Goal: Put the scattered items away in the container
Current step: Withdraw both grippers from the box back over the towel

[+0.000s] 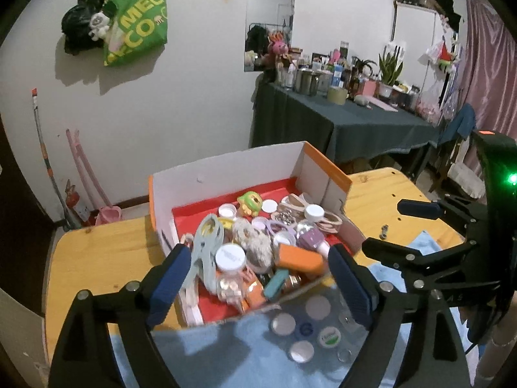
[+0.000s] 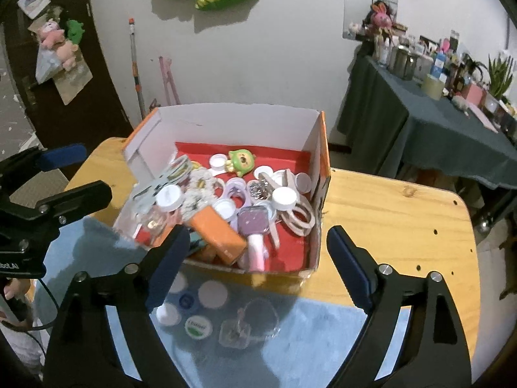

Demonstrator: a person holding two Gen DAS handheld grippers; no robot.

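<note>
An orange-and-white cardboard box with a red floor stands on the wooden table. It holds several small items: white-lidded jars, a green toy, an orange block, a purple hairbrush, a pale clip. On the blue cloth in front lie a few round lids and a clear plastic piece. My left gripper is open and empty over the box's near edge. My right gripper is open and empty above the box front.
The wooden table carries a blue cloth at its near side. A small metal piece lies on the table right of the box. A dark-clothed side table crowded with bottles stands behind.
</note>
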